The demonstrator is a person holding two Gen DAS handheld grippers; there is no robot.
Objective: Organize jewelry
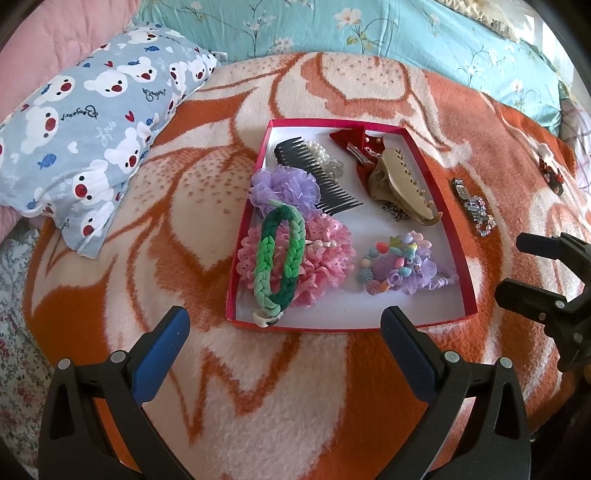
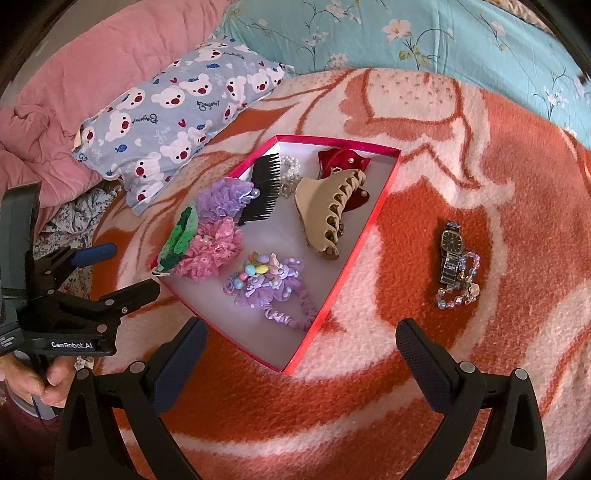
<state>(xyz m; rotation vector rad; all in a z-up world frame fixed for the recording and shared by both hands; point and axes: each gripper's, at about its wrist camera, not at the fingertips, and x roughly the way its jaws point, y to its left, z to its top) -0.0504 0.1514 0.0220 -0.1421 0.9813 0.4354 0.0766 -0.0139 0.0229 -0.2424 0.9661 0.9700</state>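
A red box (image 1: 458,229) (image 2: 365,236) with a white floor lies on the orange blanket. It holds a green braided band (image 1: 280,258), pink (image 1: 328,258) and purple (image 1: 284,188) scrunchies, a black comb (image 1: 321,173), a beige claw clip (image 1: 402,184) (image 2: 328,206) and a beaded purple hair tie (image 2: 269,284). A wristwatch (image 2: 450,247) and a bead bracelet (image 2: 461,284) lie on the blanket right of the box. My left gripper (image 1: 284,332) is open and empty at the box's near edge. My right gripper (image 2: 301,343) is open and empty near the box's front corner.
A bear-print pillow (image 1: 88,125) lies left of the box, with a pink quilt (image 2: 92,74) and a teal floral quilt (image 1: 332,29) behind. A small red ornament (image 1: 552,177) lies at the blanket's far right. The right gripper shows at the left wrist view's right edge (image 1: 517,266).
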